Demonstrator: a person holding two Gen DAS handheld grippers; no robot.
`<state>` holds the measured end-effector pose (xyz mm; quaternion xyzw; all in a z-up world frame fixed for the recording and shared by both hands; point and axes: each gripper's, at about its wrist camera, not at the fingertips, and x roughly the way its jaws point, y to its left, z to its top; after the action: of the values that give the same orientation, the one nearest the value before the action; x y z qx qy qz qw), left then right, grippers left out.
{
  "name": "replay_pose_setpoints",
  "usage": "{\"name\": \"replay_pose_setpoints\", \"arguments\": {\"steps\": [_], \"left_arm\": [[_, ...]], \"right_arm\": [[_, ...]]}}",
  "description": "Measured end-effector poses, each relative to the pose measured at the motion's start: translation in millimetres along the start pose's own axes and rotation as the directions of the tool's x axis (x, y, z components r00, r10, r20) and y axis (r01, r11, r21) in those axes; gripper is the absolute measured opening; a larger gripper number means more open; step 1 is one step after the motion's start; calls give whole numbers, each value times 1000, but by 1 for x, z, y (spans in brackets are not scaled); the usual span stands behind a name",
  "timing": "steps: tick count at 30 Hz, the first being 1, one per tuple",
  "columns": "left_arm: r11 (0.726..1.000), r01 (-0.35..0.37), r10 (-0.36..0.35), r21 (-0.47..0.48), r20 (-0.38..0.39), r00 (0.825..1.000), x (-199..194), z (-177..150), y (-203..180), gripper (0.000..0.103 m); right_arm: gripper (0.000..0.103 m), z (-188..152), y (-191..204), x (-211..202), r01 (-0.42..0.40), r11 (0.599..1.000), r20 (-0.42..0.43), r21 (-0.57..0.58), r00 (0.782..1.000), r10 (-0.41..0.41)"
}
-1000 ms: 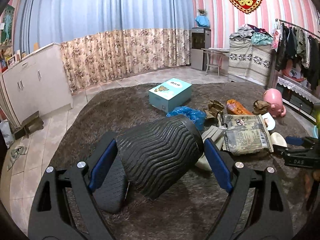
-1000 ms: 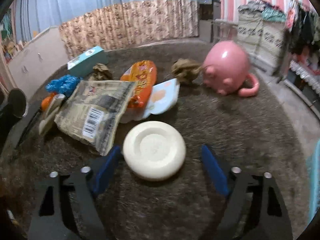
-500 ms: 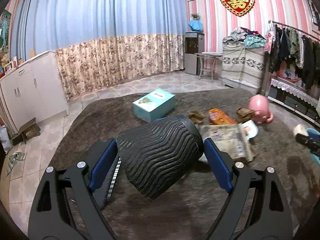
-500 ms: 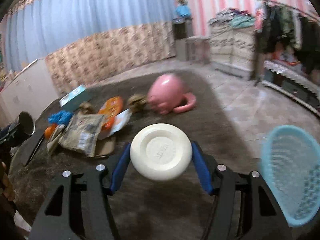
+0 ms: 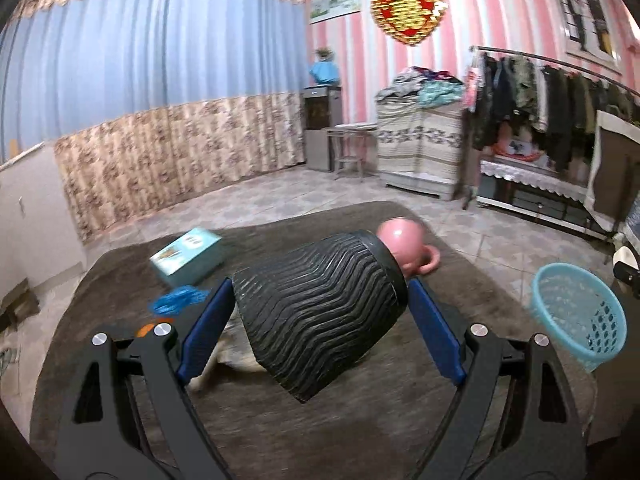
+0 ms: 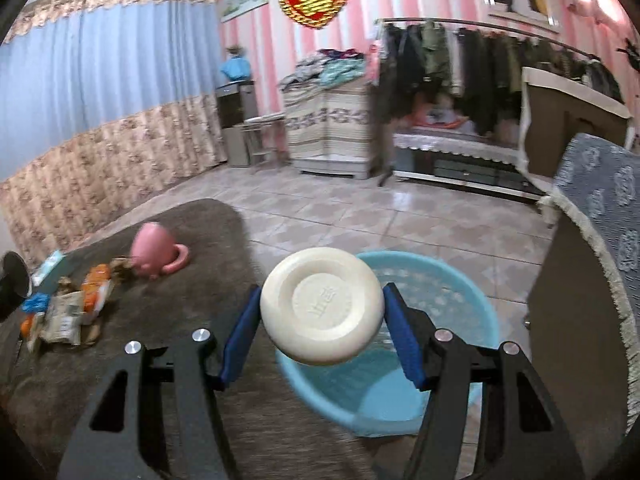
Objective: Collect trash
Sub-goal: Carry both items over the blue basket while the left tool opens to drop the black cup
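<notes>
Right wrist view: white round lid clamped edge-on between the pads of the right hand-held gripper, flat face toward the camera, jaws just closed in on it. Blue basket sits directly beyond and below the lid, mouth up, on the floor at the rug's edge. So the lid looks already over the basket's near rim; the drop likely needs only a release, maybe a small push forward.

Left wrist view: black ribbed cup held across the left hand-held gripper, jaws wide around it, long axis slanting, mouth end up-right toward the pink pig mug. Same basket lies well off to the right of this cup. Right hand is the nearer one; left must swing right.

Remaining wrappers lie on the rug, far left of the basket.
</notes>
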<state>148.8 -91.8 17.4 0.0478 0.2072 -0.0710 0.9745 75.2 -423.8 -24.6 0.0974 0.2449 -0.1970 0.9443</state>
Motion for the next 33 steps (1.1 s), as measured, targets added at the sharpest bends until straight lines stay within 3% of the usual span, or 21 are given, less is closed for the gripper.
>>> {"name": "replay_pose_setpoints", "arguments": {"steps": [9, 13, 20, 28, 33], "left_arm": [[983, 161, -164, 91, 30, 986, 21, 13, -112, 85], [957, 249, -255, 148, 21, 967, 29, 12, -165, 85], [905, 391, -383, 164, -80, 920, 64, -2, -233, 85], [861, 450, -431, 238, -131, 893, 87, -15, -297, 85], [841, 483, -456, 245, -161, 875, 98, -20, -314, 86]], "right_arm": [[61, 4, -62, 26, 86, 992, -38, 88, 996, -83], [61, 0, -84, 45, 131, 984, -75, 118, 990, -122], [61, -3, -106, 68, 148, 980, -106, 130, 985, -135], [61, -6, -124, 61, 179, 971, -101, 161, 981, -164], [61, -10, -136, 58, 205, 957, -111, 203, 976, -186]]}}
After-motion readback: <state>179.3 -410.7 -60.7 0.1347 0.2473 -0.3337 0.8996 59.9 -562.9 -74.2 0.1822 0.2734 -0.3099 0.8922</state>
